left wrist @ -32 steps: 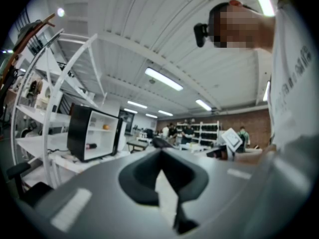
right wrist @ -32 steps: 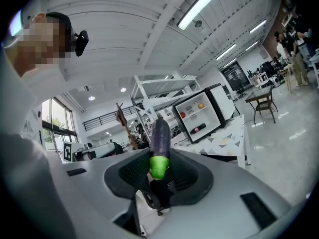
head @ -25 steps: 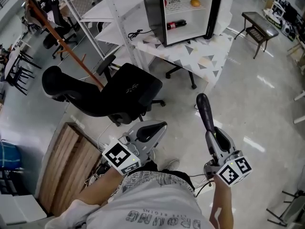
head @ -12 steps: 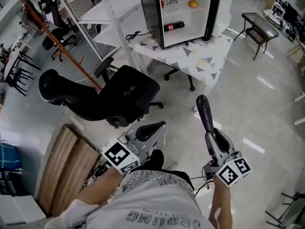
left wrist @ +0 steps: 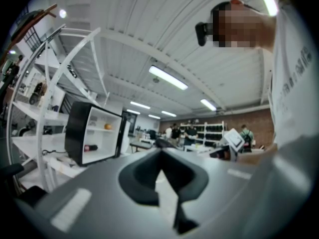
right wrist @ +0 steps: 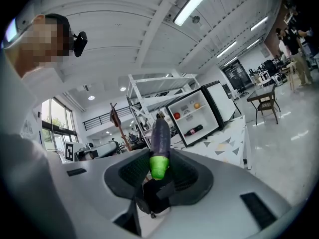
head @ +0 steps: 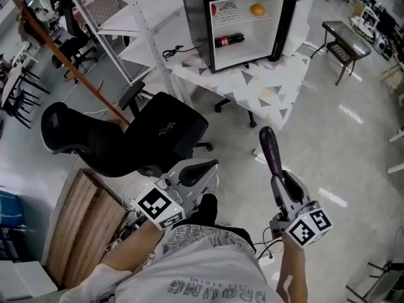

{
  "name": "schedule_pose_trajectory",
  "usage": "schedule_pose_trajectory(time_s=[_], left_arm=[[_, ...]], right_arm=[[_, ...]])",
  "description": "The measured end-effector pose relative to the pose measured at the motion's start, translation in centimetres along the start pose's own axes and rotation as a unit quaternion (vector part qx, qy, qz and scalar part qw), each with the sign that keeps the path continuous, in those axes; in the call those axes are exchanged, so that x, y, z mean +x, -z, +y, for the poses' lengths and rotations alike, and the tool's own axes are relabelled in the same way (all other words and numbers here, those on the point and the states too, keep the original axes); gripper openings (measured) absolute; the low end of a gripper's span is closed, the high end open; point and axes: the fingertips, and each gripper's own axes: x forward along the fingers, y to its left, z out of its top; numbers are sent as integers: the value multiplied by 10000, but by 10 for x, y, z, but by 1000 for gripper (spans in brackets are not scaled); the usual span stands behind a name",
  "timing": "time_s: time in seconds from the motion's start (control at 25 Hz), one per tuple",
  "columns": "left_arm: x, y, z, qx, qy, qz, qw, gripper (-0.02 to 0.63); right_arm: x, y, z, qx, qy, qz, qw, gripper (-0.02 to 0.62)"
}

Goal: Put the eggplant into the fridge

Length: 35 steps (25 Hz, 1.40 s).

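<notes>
A dark purple eggplant with a green stem end sticks out forward from my right gripper, which is shut on its stem end. In the right gripper view the eggplant points toward the open black fridge. The fridge stands on a table with a triangle-patterned cloth, door swung open to the right. Inside it are an orange on the upper shelf and a dark bottle lying below. My left gripper hangs at lower left, shut and empty; its own view shows the fridge far off.
A black office chair stands between me and the table, to the left. A wooden panel lies at lower left. White shelving rises left of the fridge. A small dark bench is at the right. Several people stand far back.
I have moved toward the fridge with both grippers; the fridge and table look a little nearer, and the chair has slid left in the head view. The eggplant stays held.
</notes>
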Motion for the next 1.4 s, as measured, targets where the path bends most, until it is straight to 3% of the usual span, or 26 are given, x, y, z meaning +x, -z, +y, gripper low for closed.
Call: schedule_pose_trajectory(time_s=[0.68, 1.4], left_arm=[[85, 1, 123, -226, 59, 138, 9996, 8], [133, -8, 261, -408, 107, 281, 9987, 8]], right_arm=[[120, -38, -70, 111, 118, 203, 9997, 120], [255, -73, -104, 202, 211, 368, 9989, 120]])
